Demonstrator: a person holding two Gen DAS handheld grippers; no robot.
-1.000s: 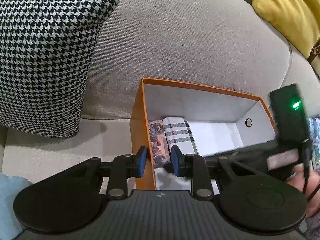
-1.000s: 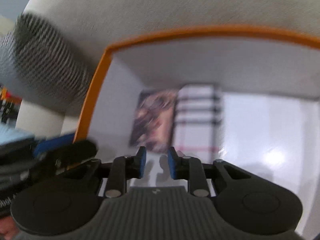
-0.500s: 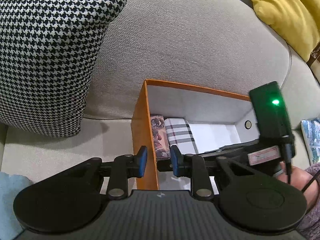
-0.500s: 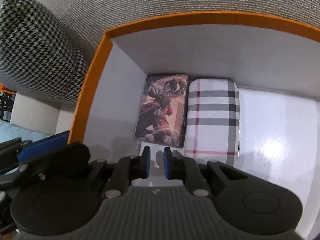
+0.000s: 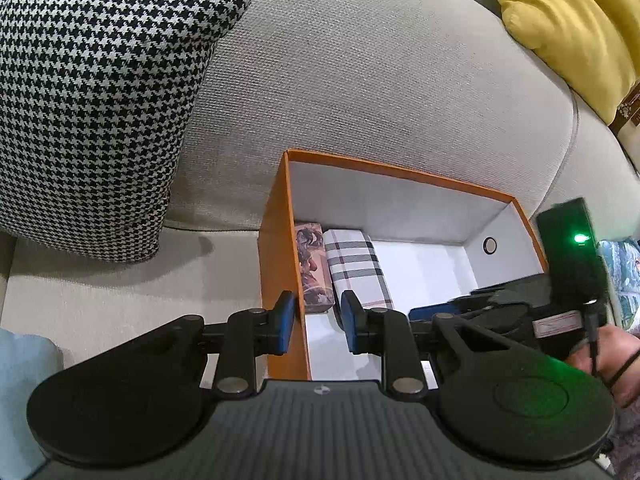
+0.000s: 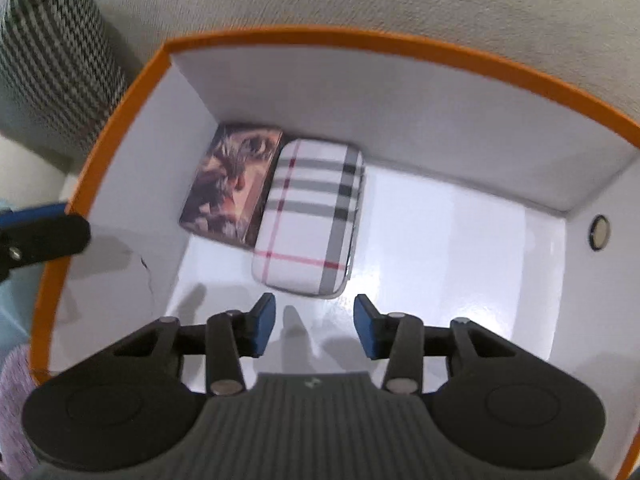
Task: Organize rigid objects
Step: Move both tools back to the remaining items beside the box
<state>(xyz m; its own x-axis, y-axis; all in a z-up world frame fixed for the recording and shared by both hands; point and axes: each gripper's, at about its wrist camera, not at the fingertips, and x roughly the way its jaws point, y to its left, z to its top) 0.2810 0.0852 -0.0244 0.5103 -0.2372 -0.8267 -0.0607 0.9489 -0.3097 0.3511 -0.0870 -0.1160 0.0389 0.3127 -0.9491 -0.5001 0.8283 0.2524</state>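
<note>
An orange box (image 5: 276, 260) with a white inside sits on the sofa seat. Against its far left corner lie an illustrated card box (image 5: 312, 268) and a plaid case (image 5: 356, 272), side by side and touching. My left gripper (image 5: 316, 320) stands astride the box's left wall, its jaws slightly parted, with white floor showing between the wall and the inner pad. My right gripper (image 6: 315, 326) hangs inside the orange box (image 6: 360, 42), just short of the near end of the plaid case (image 6: 312, 220). Its jaws are opening and nothing is between them. The illustrated card box (image 6: 232, 188) lies left of it.
A houndstooth cushion (image 5: 92, 100) leans on the grey sofa back at left, and a yellow cushion (image 5: 568, 20) lies at top right. Light blue cloth (image 5: 20, 380) shows at bottom left. A person's hand (image 5: 600, 356) holds the right gripper (image 5: 452, 306). The box floor right of the plaid case is bare.
The right gripper's jaws, nearly closed before, now stand apart. It has shifted right, from the card box's near end to the plaid case's. The left gripper has stayed put.
</note>
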